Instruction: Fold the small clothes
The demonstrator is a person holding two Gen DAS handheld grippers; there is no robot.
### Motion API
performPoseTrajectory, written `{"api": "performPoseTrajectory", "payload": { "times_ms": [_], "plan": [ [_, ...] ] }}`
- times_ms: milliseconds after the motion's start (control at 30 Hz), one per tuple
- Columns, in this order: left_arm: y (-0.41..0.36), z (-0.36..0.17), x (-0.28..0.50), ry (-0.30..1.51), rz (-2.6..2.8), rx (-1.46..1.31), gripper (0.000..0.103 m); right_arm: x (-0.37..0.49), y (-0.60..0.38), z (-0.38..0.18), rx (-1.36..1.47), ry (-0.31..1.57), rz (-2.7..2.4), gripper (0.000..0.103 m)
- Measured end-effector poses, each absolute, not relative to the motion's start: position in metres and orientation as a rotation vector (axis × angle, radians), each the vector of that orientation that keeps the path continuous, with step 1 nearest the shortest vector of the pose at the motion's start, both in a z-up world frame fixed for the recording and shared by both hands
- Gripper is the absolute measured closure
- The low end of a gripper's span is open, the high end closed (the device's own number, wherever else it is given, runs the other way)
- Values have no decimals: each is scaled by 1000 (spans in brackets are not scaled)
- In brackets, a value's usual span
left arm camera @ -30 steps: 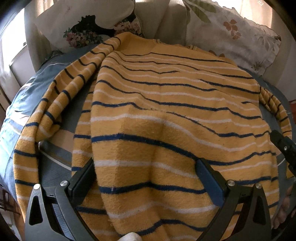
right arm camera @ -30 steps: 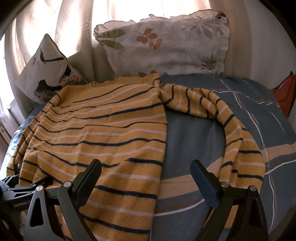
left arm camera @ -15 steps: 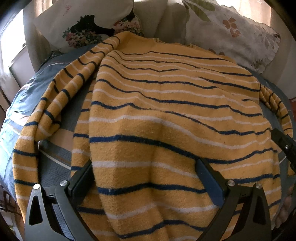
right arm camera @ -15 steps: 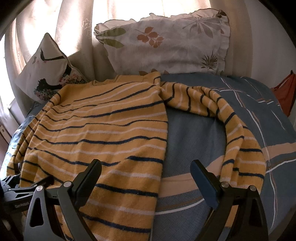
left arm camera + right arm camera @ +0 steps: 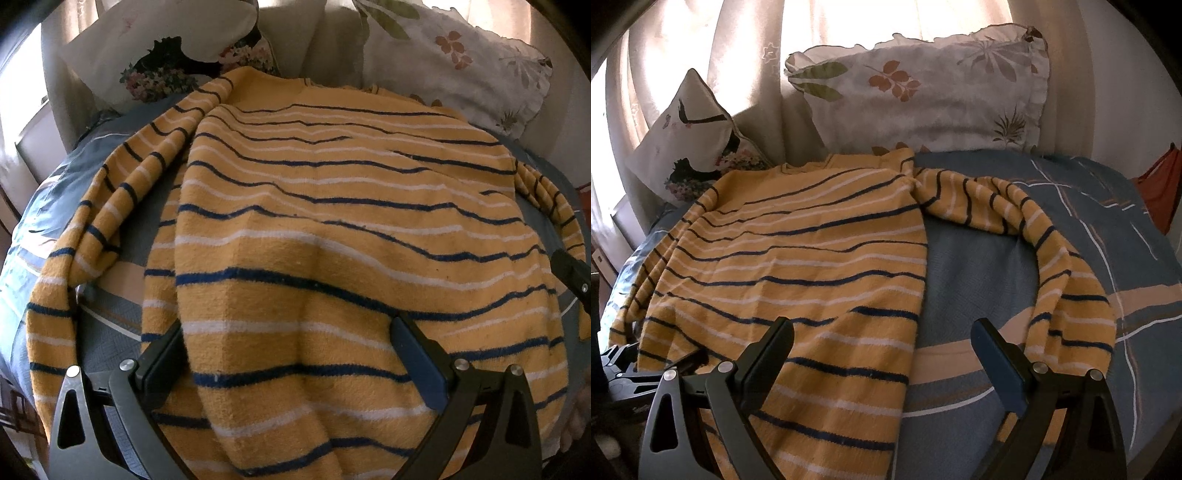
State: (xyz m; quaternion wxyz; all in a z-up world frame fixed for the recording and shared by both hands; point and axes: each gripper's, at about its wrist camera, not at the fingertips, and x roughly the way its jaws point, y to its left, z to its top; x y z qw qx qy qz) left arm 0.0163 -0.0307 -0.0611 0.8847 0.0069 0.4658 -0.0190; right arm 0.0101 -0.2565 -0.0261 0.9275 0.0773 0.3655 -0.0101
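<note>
One yellow striped sweater [image 5: 798, 266], flat on blue bedspread [image 5: 979, 266], both sleeves looped outward. Two pillows: leaf-print pillow [image 5: 923, 92], bird-print cushion [image 5: 690, 147], before curtain [image 5: 746, 55]. Left gripper [image 5: 288, 354] and right gripper [image 5: 882, 350]: jaws wide, holding nothing. Hem cut off below.

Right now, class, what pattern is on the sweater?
Yellow sweater with navy and white stripes; clearest in the left wrist view.
</note>
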Motion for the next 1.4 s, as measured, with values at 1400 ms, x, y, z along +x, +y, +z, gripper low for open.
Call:
{"api": "performPoseTrajectory", "payload": {
  "times_ms": [1400],
  "plan": [
    [-28,-58,17,927,-36,12,0,26,-246,-56,153,842,-19,4]
  ]
}}
